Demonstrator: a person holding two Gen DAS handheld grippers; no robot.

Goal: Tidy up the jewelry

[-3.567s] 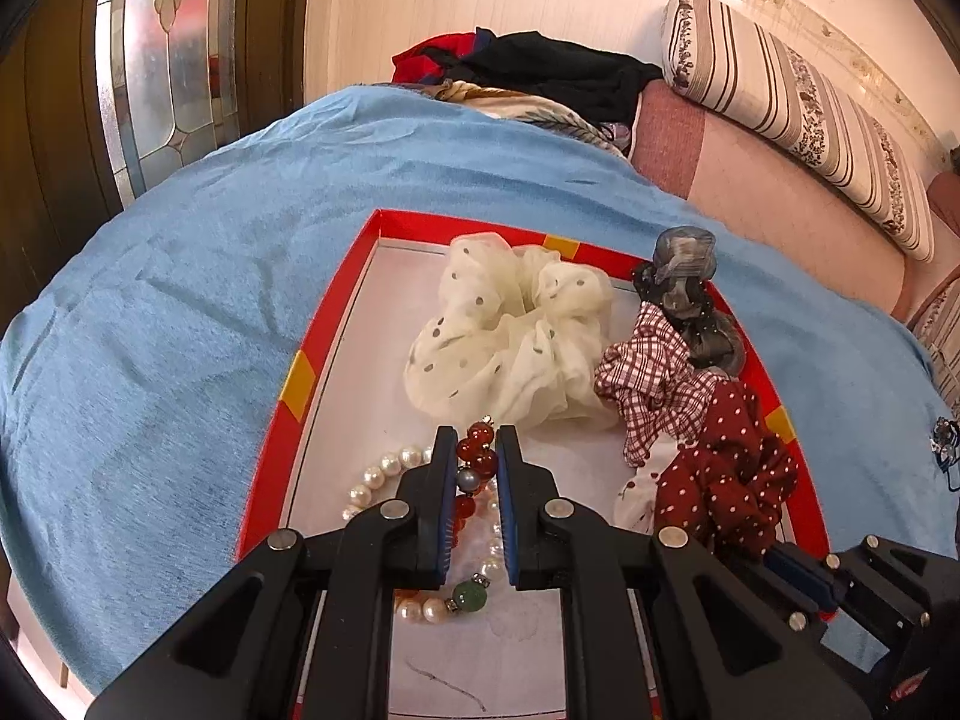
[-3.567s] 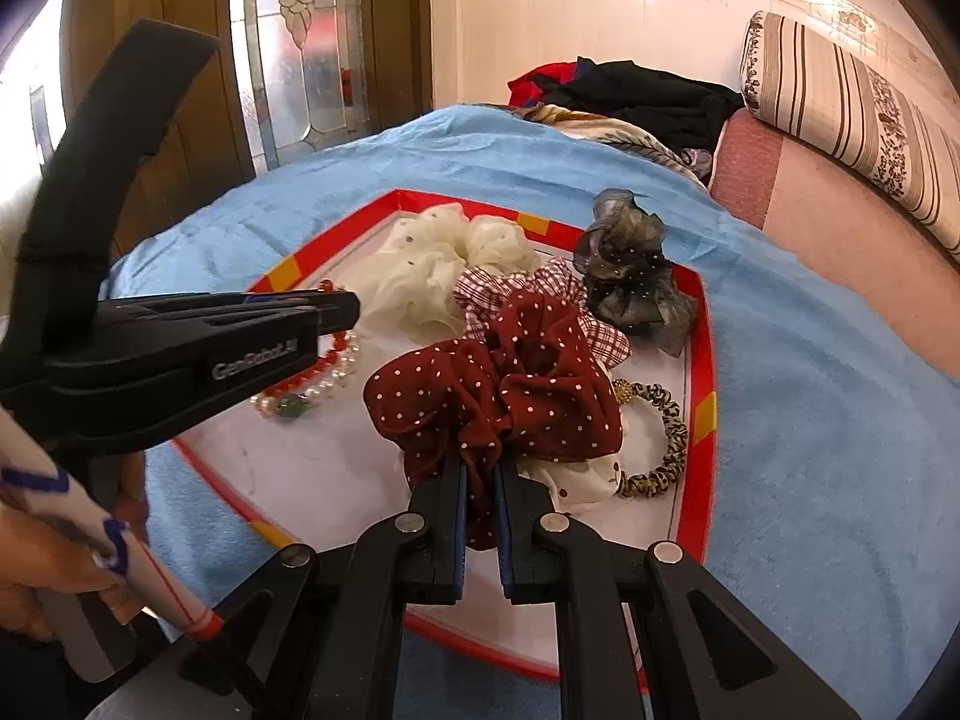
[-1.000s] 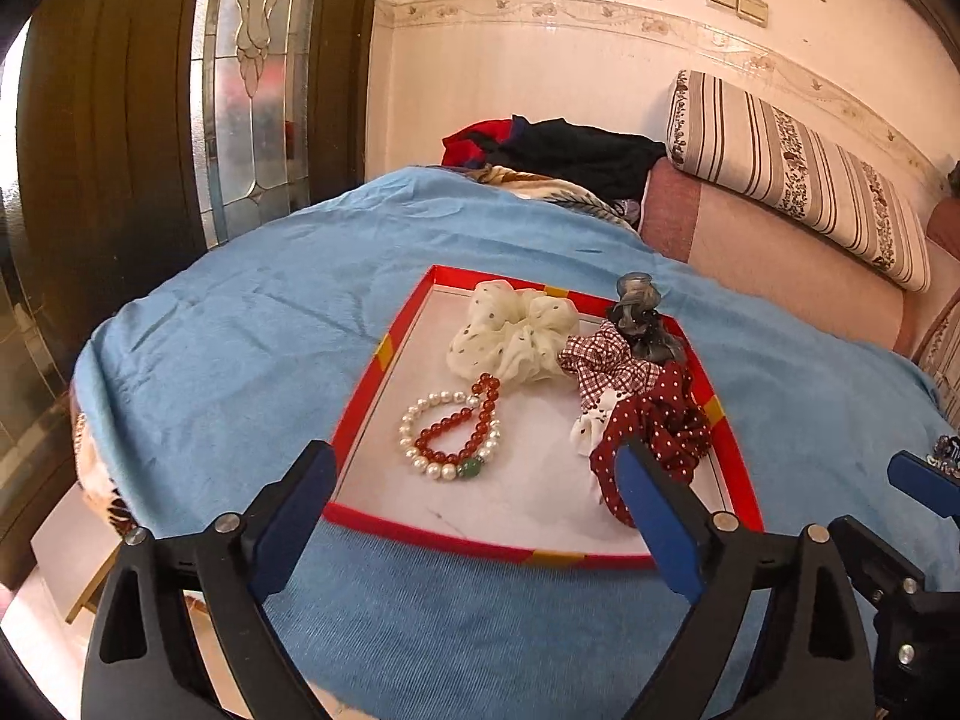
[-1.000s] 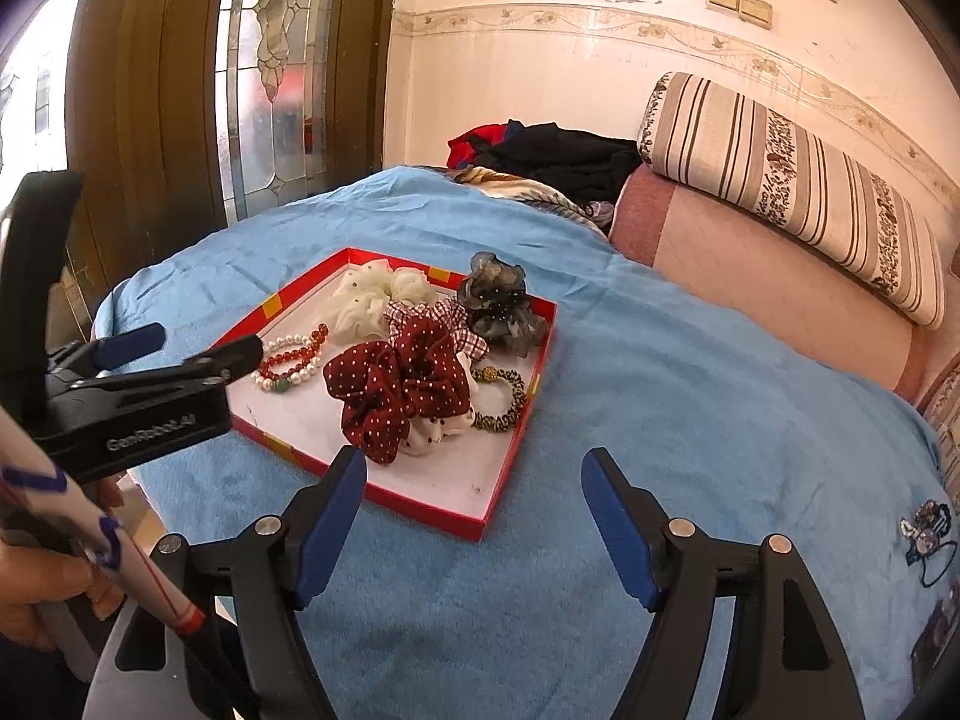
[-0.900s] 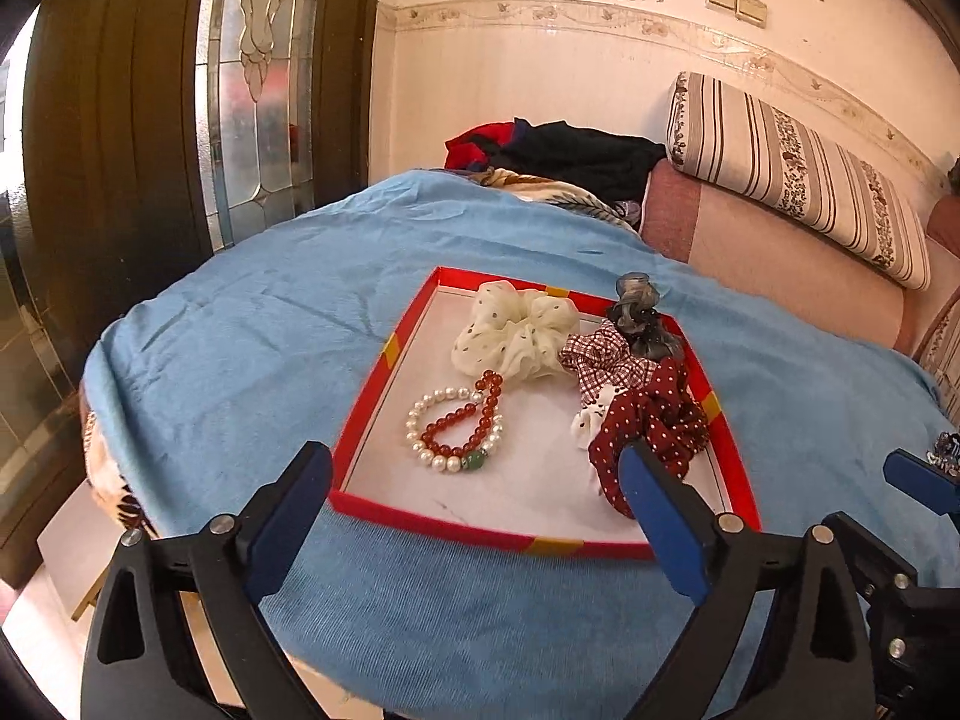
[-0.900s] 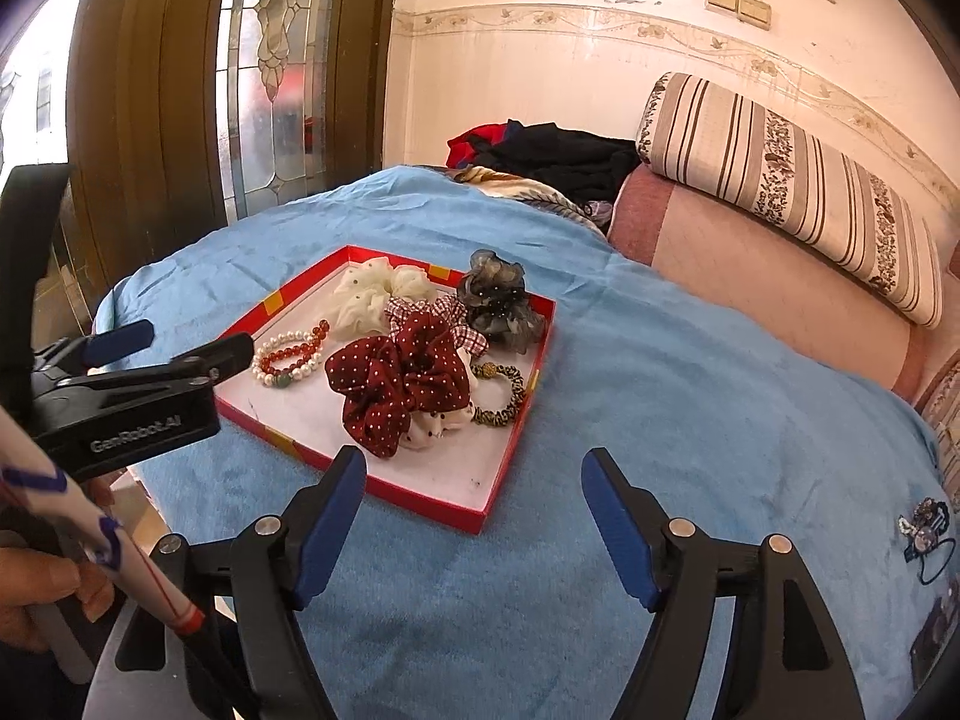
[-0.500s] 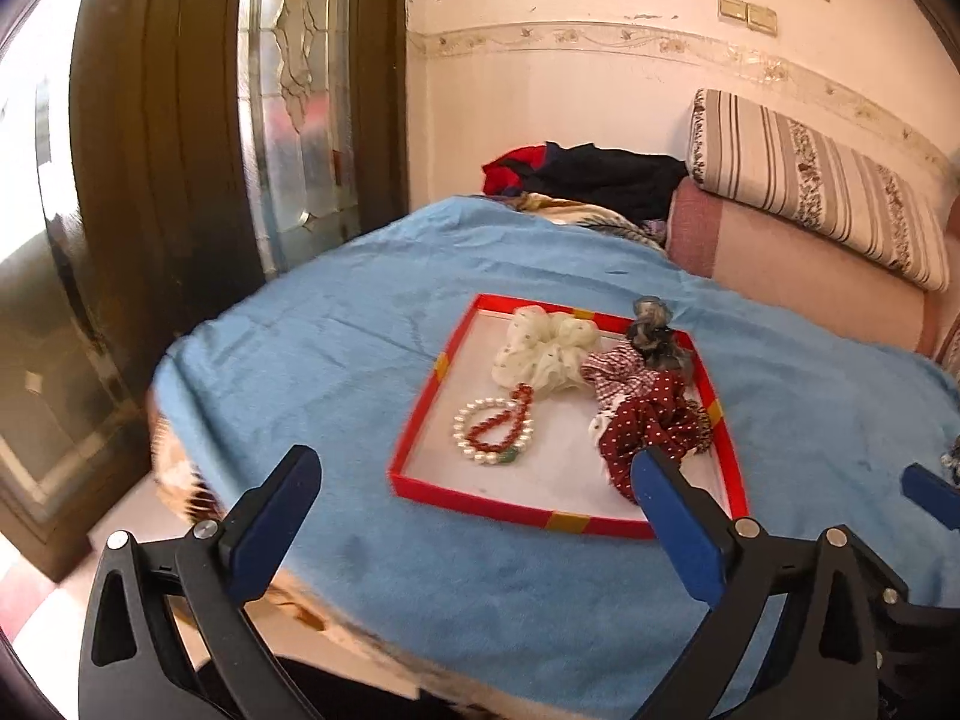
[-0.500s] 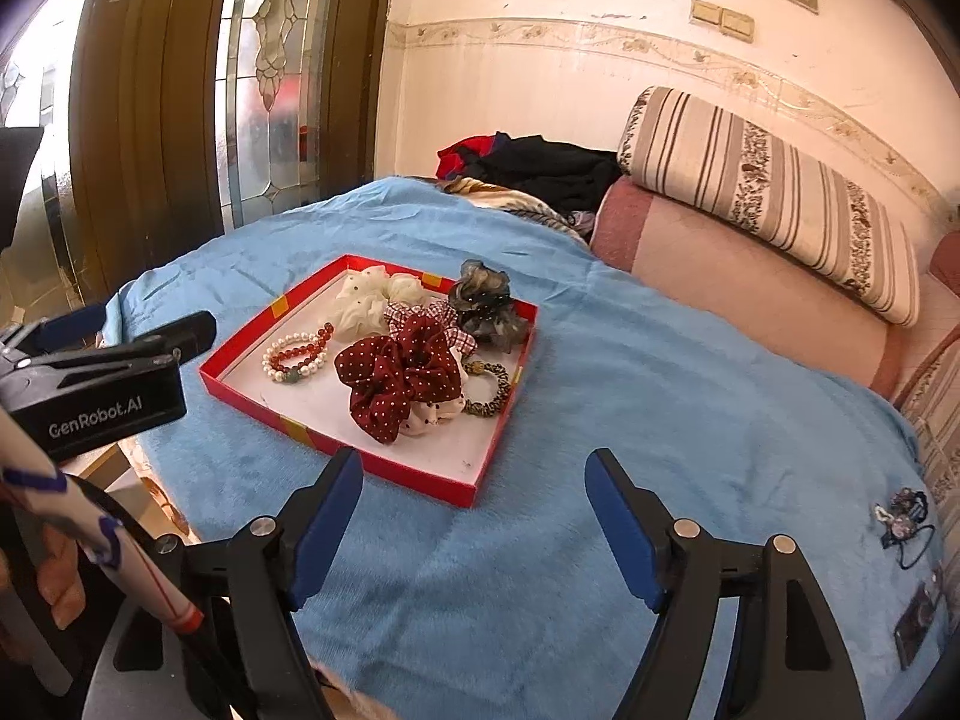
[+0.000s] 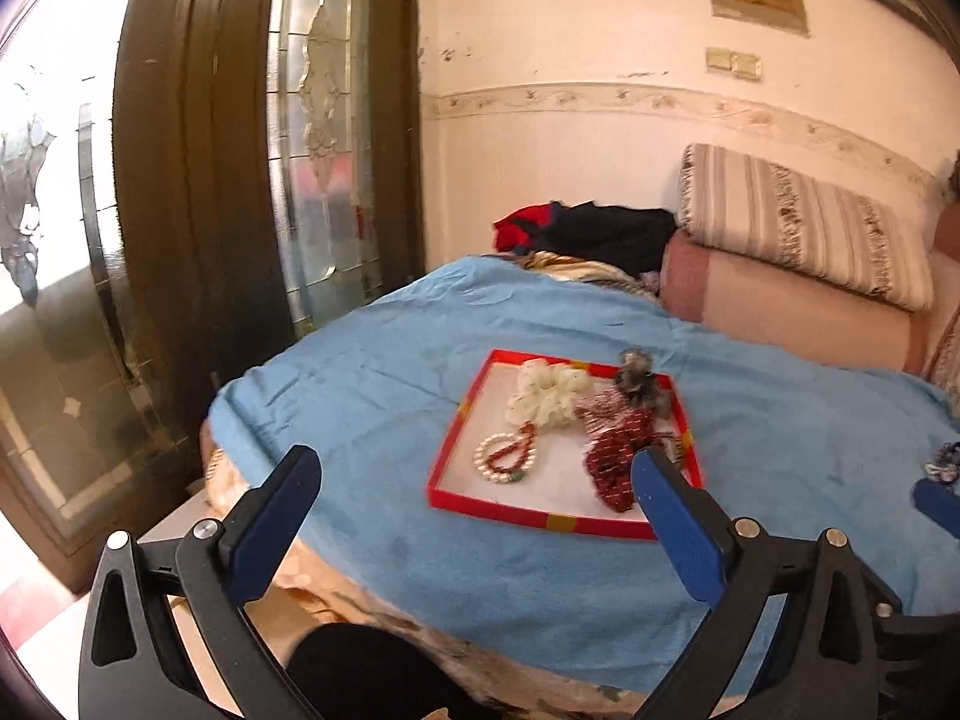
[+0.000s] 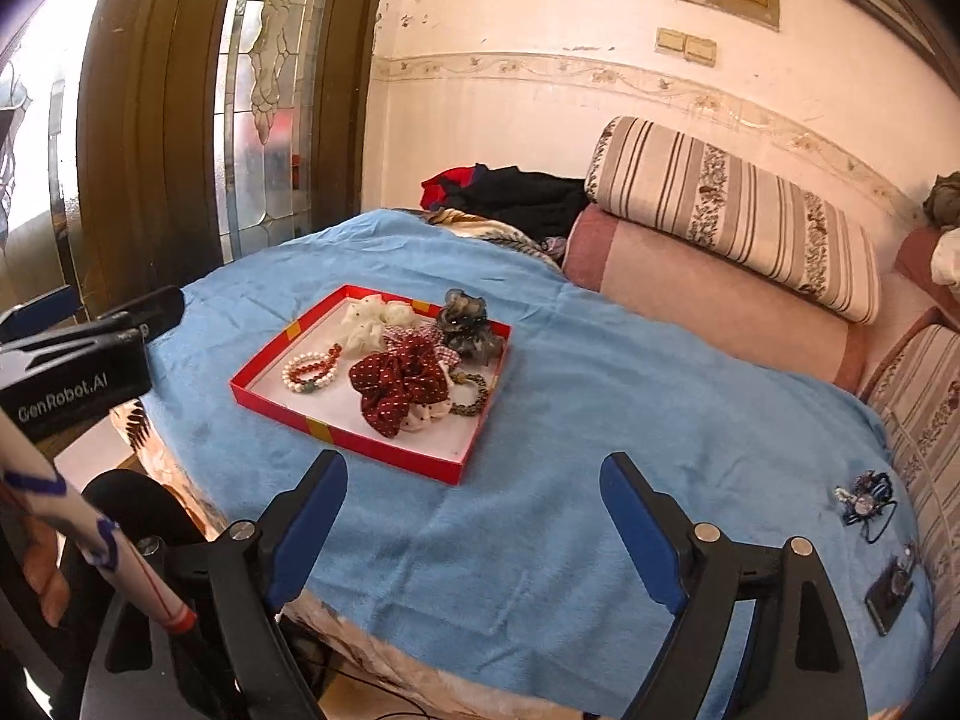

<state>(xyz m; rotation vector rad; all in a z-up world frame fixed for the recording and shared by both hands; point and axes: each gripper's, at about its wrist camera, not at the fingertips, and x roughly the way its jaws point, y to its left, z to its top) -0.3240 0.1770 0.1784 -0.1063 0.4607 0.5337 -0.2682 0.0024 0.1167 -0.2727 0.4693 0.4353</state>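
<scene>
A: What's diff now vs a sec ago?

B: I pulled both hands back & up, away from the red tray (image 10: 372,447). It looks way smaller now. My left fingers (image 9: 474,525) are spread wide w/ nothing between them. My right fingers (image 10: 474,525) have just been opening more, and they're empty too.

A: So where's the jewelry?

B: All in the tray, on the blue blanket (image 10: 600,420) on the bed. The pearl and red bead bracelets (image 10: 312,369) lie on the left part. The dark red dotted scrunchie (image 10: 399,387) sits in the middle, touching the checked one. The cream scrunchie (image 10: 375,318) and the grey hair clip (image 10: 465,321) are at the back. A spotted bracelet (image 10: 471,393) is just beside the red scrunchie.

A: Done then?

B: Prob mostly, I think. I let go of stuff and nothing hangs off my fingers. But a small blue trinket (image 10: 864,501) lies far off on the blanket by the right edge, well apart from the tray. Maybe that goes in next. Can't tell 4 sure.
</scene>
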